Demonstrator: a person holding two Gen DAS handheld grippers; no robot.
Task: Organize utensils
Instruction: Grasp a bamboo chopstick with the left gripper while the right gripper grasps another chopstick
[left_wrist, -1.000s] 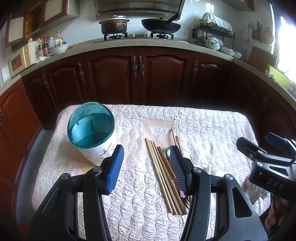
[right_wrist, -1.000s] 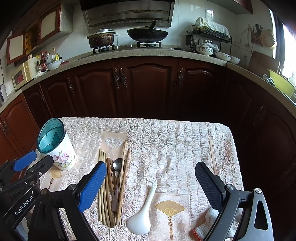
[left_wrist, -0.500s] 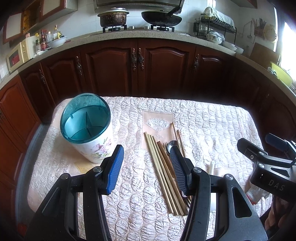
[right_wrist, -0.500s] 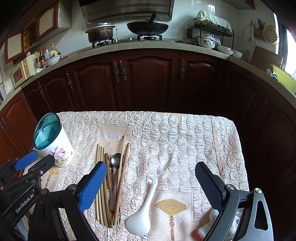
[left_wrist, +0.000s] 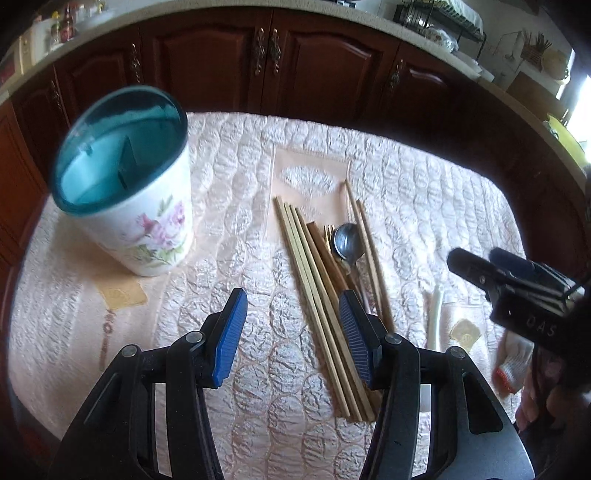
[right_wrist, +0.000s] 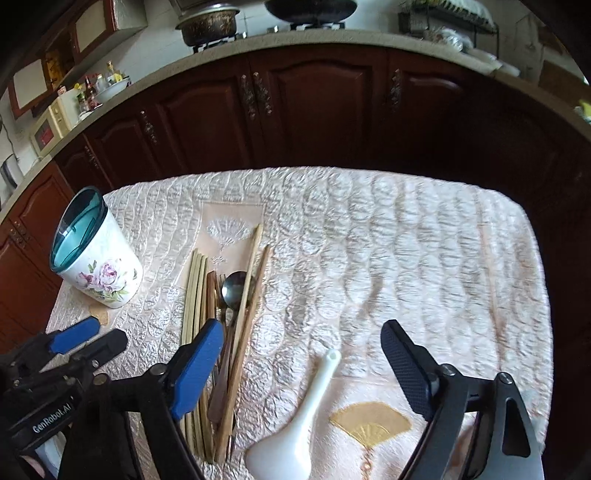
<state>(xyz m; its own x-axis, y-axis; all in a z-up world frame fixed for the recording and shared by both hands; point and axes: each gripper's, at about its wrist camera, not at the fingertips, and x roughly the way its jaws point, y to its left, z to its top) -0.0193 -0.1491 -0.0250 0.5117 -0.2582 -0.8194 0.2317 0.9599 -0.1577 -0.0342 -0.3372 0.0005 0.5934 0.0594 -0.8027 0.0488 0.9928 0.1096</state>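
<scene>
A white floral utensil holder (left_wrist: 144, 218) (right_wrist: 99, 273) with a teal divided inside stands upright at the table's left. To its right lie several wooden chopsticks (left_wrist: 314, 295) (right_wrist: 195, 291) with a metal spoon (left_wrist: 347, 242) (right_wrist: 234, 286) among them. A white ceramic spoon (right_wrist: 295, 424) (left_wrist: 434, 314) lies further right. My left gripper (left_wrist: 291, 306) is open just above the cloth, its right finger over the chopsticks. My right gripper (right_wrist: 303, 343) hangs over the white spoon; its jaws are closing, with the spoon's handle between them but untouched.
A quilted pale pink cloth (right_wrist: 406, 258) covers the table. Dark wooden cabinets (right_wrist: 314, 103) curve behind it under a counter with pots. A white and orange glove (left_wrist: 513, 362) lies at the table's near right edge.
Both grippers have come down toward the table and tilted further down, so the holder and utensils look larger. The right gripper's jaws have narrowed a little.
</scene>
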